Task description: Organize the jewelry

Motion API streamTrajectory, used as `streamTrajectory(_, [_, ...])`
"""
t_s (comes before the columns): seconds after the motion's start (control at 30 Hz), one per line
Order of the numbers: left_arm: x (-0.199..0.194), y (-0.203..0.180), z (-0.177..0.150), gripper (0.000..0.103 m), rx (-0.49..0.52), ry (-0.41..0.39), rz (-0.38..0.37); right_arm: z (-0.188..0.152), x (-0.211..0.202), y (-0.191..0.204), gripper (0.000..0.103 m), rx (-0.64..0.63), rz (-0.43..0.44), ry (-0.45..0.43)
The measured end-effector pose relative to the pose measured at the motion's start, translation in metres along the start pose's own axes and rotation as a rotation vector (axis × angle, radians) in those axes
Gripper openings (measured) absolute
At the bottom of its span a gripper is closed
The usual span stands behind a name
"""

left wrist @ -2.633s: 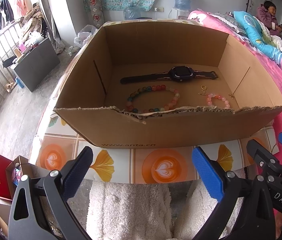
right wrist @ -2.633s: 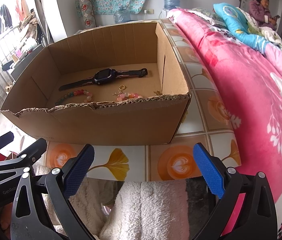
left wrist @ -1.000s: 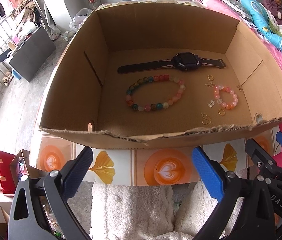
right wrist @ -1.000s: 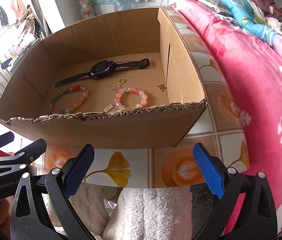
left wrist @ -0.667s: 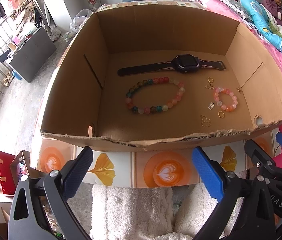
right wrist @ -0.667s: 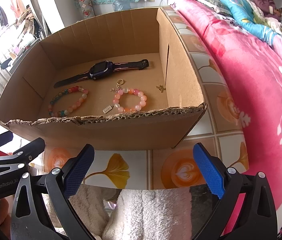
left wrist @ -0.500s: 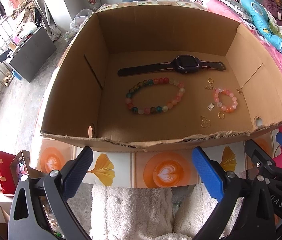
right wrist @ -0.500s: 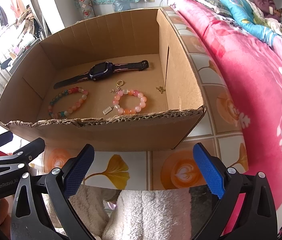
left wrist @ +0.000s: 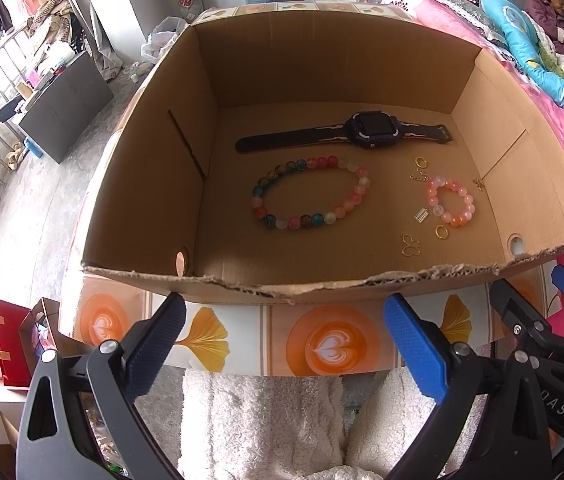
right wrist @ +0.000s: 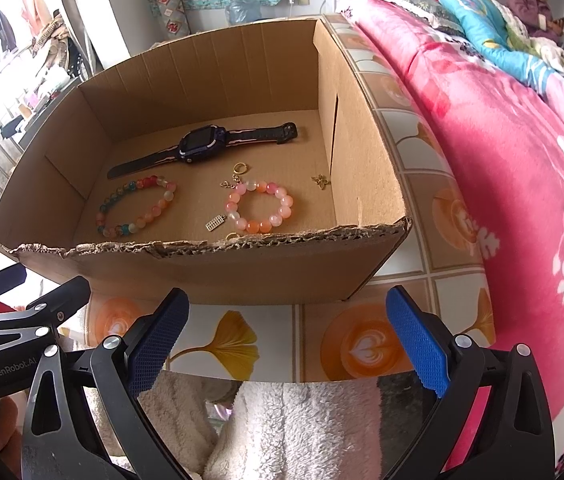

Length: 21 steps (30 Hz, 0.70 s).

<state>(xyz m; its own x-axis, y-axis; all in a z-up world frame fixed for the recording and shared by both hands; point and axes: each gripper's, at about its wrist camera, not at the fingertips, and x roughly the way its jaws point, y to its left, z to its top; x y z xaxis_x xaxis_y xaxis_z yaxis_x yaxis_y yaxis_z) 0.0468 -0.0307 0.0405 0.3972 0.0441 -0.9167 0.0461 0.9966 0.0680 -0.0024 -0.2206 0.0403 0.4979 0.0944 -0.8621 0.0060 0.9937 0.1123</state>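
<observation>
Jewelry lies on the floor of a cardboard box on the desk: a watch, a big bead bracelet, a small pink bracelet. Left hand-held gripper and right hand-held gripper hang apart, holding nothing, just outside the box.

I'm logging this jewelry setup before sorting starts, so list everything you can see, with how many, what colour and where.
Cardboard box: 1, brown, open, on the tiled surface.
Watch: 1, dark, flat at the back of the box floor.
Large bead bracelet: 1, multicoloured, middle of the floor.
Small bead bracelet: 1, pink and orange, right of the large one.
Small charms and rings: several, gold and silver, scattered around the small bracelet.
Tiled surface: 1, orange and white, under the box.
Bedspread: 1, pink, floral, right of the box.
Left gripper: 1, black, blue pads, open, before the box.
Right gripper: 1, same, open.
</observation>
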Motion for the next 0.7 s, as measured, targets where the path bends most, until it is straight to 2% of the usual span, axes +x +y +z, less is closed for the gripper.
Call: streamTrajectory(0.7, [-0.0009, 0.0010, 0.0004, 0.097, -0.002, -0.001, 0.000, 0.0014, -0.0010, 0.0011, 0.095, -0.001, -0.003, -0.001])
